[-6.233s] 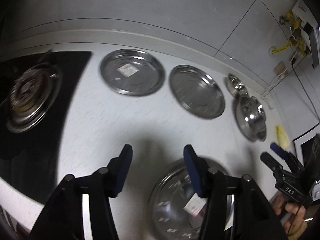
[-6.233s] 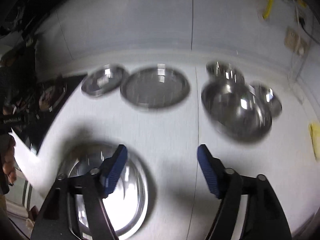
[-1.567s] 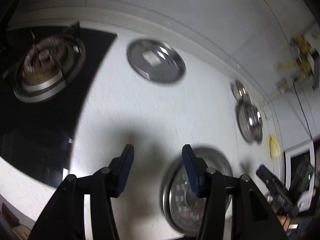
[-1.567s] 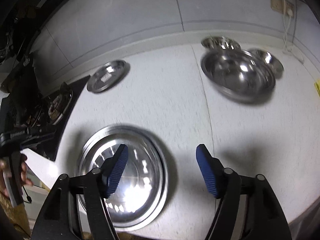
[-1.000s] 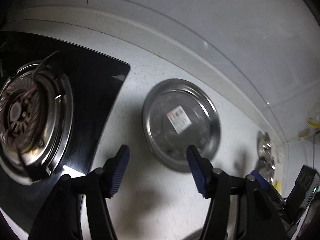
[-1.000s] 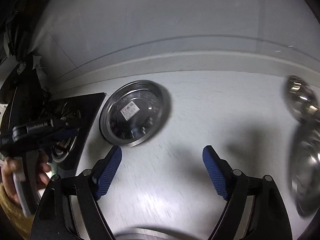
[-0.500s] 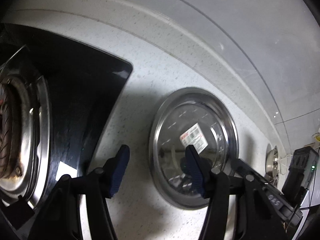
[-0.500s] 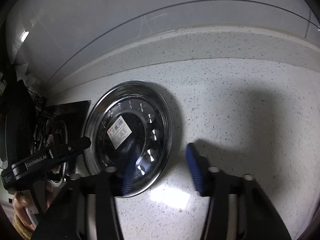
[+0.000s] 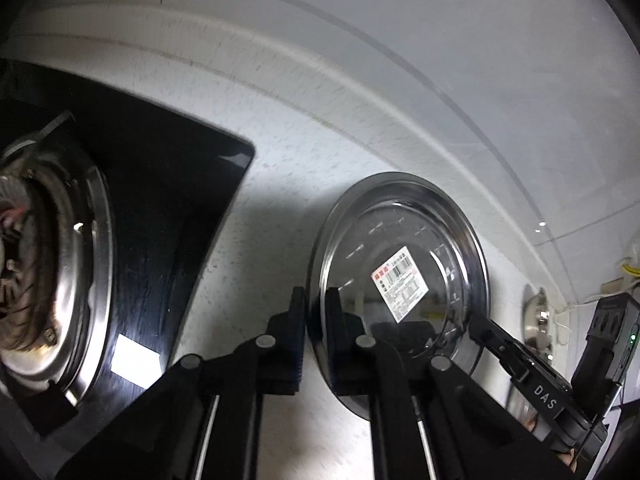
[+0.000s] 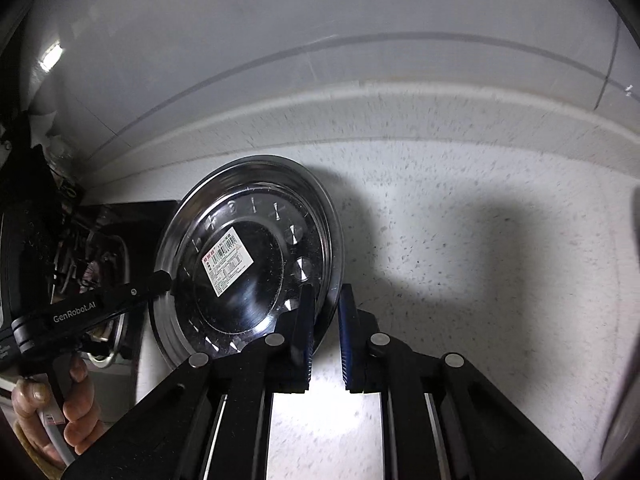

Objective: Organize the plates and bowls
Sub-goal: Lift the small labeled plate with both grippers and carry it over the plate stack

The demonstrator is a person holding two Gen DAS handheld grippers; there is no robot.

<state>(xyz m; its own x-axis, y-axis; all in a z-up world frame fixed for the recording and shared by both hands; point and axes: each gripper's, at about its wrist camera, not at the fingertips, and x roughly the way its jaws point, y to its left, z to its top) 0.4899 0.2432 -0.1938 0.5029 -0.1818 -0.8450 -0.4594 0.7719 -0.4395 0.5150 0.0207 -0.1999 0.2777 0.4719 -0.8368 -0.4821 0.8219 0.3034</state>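
Two grippers have closed on one steel plate from opposite sides. The left gripper has its jaws drawn together over the plate's near-left rim: one blue pad sits outside the rim on the counter side, the other inside the dish, with the thin metal edge between them. Its jaws have just been closing, and the rim is what they pinch. The right gripper does the same on the opposite edge, its two blue pads nearly together with the rim running up between them; its jaws too have just been closing, on the plate.

Seen from the left gripper, the plate lies just ahead and to the right of its tips, and a white barcode sticker sits in the middle of the dish. The right gripper shows there as a black bar reaching in from the lower right onto the far rim. Seen from the right gripper, the plate lies ahead and to the left, with the left gripper coming in from the left, held by a hand.

The plate rests on a white speckled counter. A black stove with a round burner lies left of the left gripper, just beside the plate. Far right of it, a small shiny bowl shows by the wall.
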